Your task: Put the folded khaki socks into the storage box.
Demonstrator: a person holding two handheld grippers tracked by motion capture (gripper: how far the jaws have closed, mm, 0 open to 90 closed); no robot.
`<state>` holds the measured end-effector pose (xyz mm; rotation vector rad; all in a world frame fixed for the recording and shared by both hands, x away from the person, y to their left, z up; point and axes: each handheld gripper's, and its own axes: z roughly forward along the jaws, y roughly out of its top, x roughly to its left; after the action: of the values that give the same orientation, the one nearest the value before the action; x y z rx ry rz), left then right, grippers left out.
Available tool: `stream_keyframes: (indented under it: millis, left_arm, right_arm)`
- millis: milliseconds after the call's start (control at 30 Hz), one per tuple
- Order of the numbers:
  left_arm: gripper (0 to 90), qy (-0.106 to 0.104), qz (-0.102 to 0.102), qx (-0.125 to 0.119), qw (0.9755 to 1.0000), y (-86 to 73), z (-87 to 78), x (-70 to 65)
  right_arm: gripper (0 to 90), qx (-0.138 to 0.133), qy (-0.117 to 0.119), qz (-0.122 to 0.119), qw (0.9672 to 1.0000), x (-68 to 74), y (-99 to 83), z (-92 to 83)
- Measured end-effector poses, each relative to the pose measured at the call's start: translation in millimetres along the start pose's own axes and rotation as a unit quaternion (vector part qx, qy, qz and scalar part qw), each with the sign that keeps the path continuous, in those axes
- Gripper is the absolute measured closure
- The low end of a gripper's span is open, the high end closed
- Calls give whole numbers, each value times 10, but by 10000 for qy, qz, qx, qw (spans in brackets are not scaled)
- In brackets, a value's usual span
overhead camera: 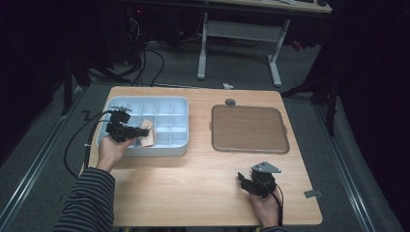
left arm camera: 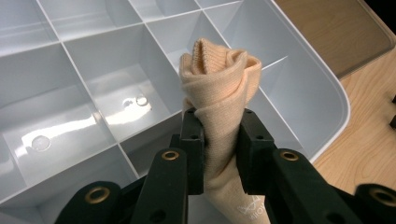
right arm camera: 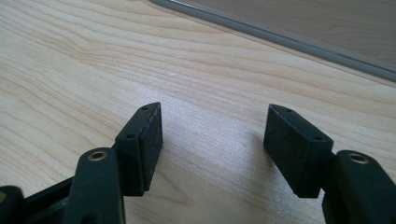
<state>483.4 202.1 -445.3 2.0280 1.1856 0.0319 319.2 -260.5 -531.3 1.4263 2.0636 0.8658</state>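
A rolled peach-coloured sock (left arm camera: 219, 93) is pinched between the jaws of my left gripper (left arm camera: 219, 149), which is shut on it. In the high view the left gripper (overhead camera: 141, 131) holds the sock (overhead camera: 148, 135) over the front middle compartments of the pale blue divided tray (overhead camera: 181, 102). In the left gripper view the tray (left arm camera: 327, 88) lies below the sock, its compartments bare. My right gripper (right arm camera: 212, 140) hovers just over bare wood with its jaws wide apart and nothing between them. In the high view the right gripper (overhead camera: 243, 180) sits near the table's front right.
A brown flat tray (overhead camera: 249, 128) lies on the right half of the wooden table (overhead camera: 193, 183); its grey rim (right arm camera: 299, 39) crosses the top of the right gripper view. A small grey disc (overhead camera: 230, 102) sits behind it. A desk frame and cables stand beyond the table.
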Motion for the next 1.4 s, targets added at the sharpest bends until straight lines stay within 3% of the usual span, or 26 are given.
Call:
stream_keyframes:
  millis: [333,967,1033,1167,1400]
  left_arm:
    - [753,97,46,295,9995,-13,84,35]
    - [752,278,117,625,9976,-25,177,66]
    - [751,317,117,718,9968,-24,193,72]
    - [751,466,259,1060,9929,-61,300,62]
    - [748,512,233,1165,9916,-69,349,61]
  right_arm:
    - [372,4,27,38,10000,-7,1,3]
    - [366,11,45,41,10000,-8,1,3]
    - [366,7,47,39,10000,-9,1,4]
    - [366,11,47,42,10000,-9,1,4]
    - [365,14,51,43,10000,-8,1,3]
